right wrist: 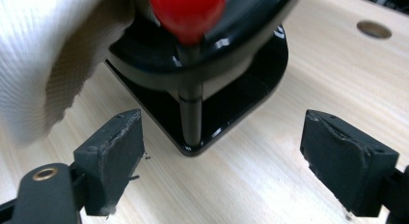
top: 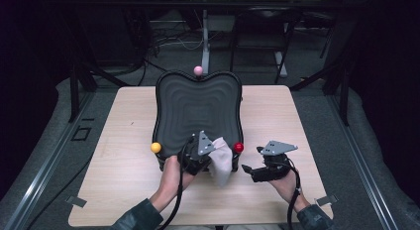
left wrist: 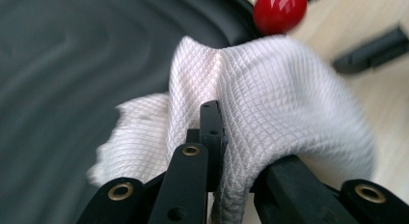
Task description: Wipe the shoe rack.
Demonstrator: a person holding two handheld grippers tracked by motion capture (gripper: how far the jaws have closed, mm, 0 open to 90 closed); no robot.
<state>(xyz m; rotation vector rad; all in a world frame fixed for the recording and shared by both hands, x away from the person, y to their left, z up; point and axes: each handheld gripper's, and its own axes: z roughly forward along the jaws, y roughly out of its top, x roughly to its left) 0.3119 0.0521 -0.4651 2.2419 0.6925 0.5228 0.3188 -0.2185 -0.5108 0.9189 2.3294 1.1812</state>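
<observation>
Gripping a white cloth [top: 222,160], the left gripper [left wrist: 212,137] has its fingers [left wrist: 211,132] pinched shut on a fold at the near edge of the black board [top: 198,111], by the red knob [top: 238,147]. Most of the cloth hangs loose over the board's rim toward the bench [top: 124,165]. The right gripper [top: 255,173] waits beside it, fingers [right wrist: 113,156] spread wide and empty, aimed at the knob's post. The hold looks thin: a sharp tug could likely slip the fold free, or the hanging part might snag on the knob and drag the board.
</observation>
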